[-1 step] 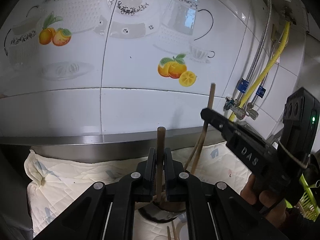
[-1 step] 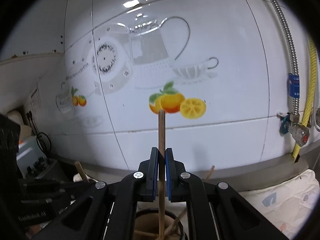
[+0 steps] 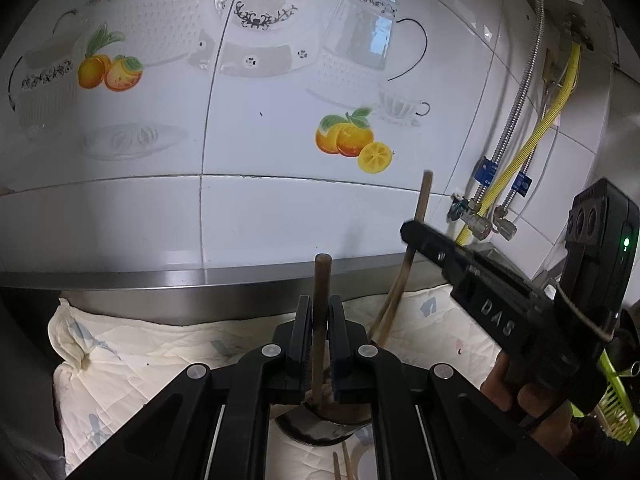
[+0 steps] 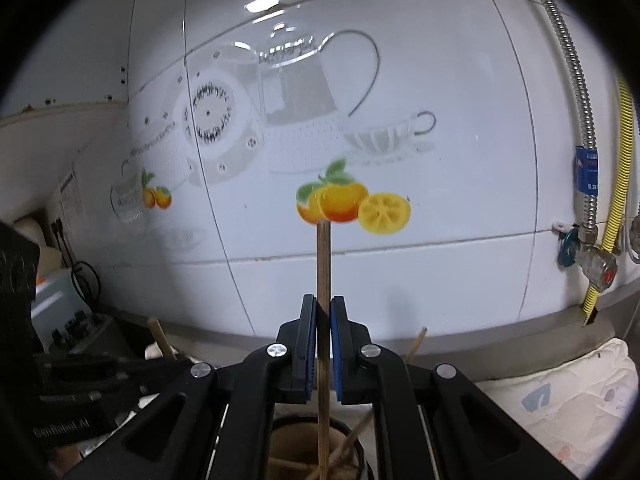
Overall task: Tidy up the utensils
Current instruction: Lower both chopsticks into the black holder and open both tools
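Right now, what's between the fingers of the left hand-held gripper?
In the left wrist view, the left hand-held gripper is shut on an upright wooden chopstick; its lower end drops toward the dark holder beneath.

Left view: lower end of the dark stick [image 3: 320,332] hidden behind the left gripper [image 3: 319,334]; holder [image 3: 320,426] mostly covered by the gripper frame, contents not discernible; green basket [image 3: 614,400] cut off at the right edge. Right view: stick [image 4: 323,280] base lost inside the holder [image 4: 298,446], which the bottom edge cuts; dark equipment [image 4: 60,380] at left blurred, lettering only partly legible.
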